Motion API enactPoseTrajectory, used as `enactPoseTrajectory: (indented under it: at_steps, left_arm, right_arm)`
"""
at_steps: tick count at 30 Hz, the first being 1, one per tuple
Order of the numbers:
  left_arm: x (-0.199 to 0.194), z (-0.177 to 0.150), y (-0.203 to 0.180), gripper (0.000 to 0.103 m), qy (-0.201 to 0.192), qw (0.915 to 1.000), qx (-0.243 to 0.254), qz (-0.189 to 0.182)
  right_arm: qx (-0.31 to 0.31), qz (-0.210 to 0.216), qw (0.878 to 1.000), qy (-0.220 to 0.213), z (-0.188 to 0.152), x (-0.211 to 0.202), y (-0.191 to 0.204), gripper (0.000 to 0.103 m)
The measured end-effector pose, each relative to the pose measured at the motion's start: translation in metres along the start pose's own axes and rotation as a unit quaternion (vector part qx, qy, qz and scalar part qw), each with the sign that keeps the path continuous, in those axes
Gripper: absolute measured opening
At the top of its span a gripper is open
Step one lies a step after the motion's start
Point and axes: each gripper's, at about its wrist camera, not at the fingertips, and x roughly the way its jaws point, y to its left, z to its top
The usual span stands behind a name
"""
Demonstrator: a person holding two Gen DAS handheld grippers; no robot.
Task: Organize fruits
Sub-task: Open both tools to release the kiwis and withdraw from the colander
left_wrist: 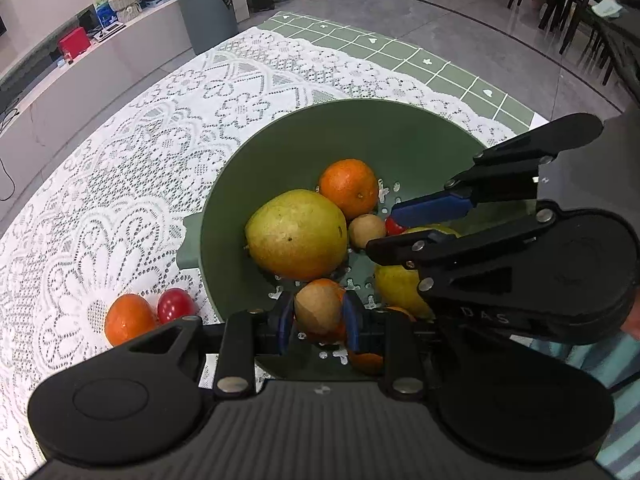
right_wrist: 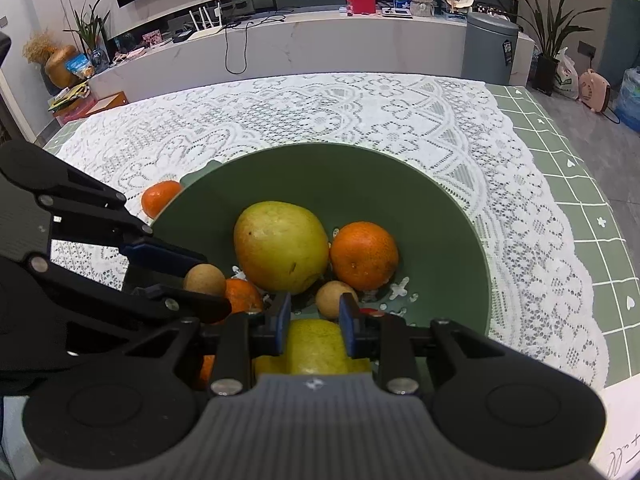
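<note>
A green colander bowl point(left_wrist: 360, 132) point(right_wrist: 340, 176) holds a big pear point(left_wrist: 296, 236) point(right_wrist: 280, 246), an orange point(left_wrist: 348, 188) point(right_wrist: 364, 256), a small brown fruit point(left_wrist: 366, 232) point(right_wrist: 334, 298), a second pear point(left_wrist: 396, 288) point(right_wrist: 312, 348) and another orange point(right_wrist: 242, 294). My left gripper point(left_wrist: 318, 320) point(right_wrist: 200, 280) hangs over the bowl's near side, shut on another small brown fruit point(left_wrist: 318, 306) point(right_wrist: 205, 279). My right gripper point(right_wrist: 314, 320) point(left_wrist: 384, 230) is low over the second pear, its jaws narrow with nothing seen pinched. A red cherry tomato point(left_wrist: 394, 226) point(right_wrist: 370, 312) lies by its fingertip.
Outside the bowl on the white lace cloth point(left_wrist: 140, 184) point(right_wrist: 400, 112) lie an orange point(left_wrist: 128, 318) point(right_wrist: 160, 198) and a red cherry tomato point(left_wrist: 174, 304). A green grid mat point(left_wrist: 400, 52) point(right_wrist: 568, 160) shows at the table's edge. A striped sleeve point(left_wrist: 600, 360) is at the right.
</note>
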Motion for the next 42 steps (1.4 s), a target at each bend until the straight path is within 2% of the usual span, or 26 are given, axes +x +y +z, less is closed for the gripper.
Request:
enactPoseTrajectory:
  at_steps: [6,10,14,18,24,25,31,36,42]
  left_arm:
    - [0.003,0.001,0.005,0.03,0.003,1.0,-0.007,-0.003]
    - [0.002,0.001,0.005,0.03,0.003,1.0,-0.008,-0.003]
    - [0.001,0.0,0.005,0.032,0.001,0.9999,-0.012,-0.004]
    - [-0.004,-0.002,0.007,0.039,-0.003,0.9998,-0.021,-0.005]
    - [-0.019,-0.009,0.008,0.047,-0.021,0.9994,-0.024,-0.009]
    - [-0.022,-0.01,0.007,0.048,-0.025,0.9993,-0.024,-0.011]
    - [-0.047,-0.022,0.005,0.055,-0.056,0.998,-0.028,-0.009]
    - [-0.064,-0.033,0.011,0.061,-0.086,0.9945,-0.057,-0.013]
    - [-0.081,-0.051,0.027,0.063,-0.126,0.9853,-0.116,0.009]
  right_arm:
    - [0.006,-0.001,1.0,-0.002,0.0,0.001,-0.002,0.024]
    - [0.01,-0.005,1.0,-0.003,-0.001,0.001,-0.003,0.031]
    - [0.011,-0.006,1.0,-0.004,-0.001,0.0,-0.004,0.032]
    - [0.009,-0.012,1.0,-0.01,-0.001,-0.001,-0.002,0.033]
    - [0.01,-0.023,0.999,-0.026,-0.003,-0.009,0.0,0.04]
    - [0.01,-0.026,0.999,-0.029,-0.005,-0.01,0.001,0.045]
    - [0.016,-0.046,0.997,-0.066,-0.009,-0.023,0.006,0.071]
    - [0.034,-0.038,0.993,-0.105,-0.013,-0.036,0.011,0.075]
    - [0.043,-0.053,0.983,-0.168,-0.02,-0.052,0.026,0.079]
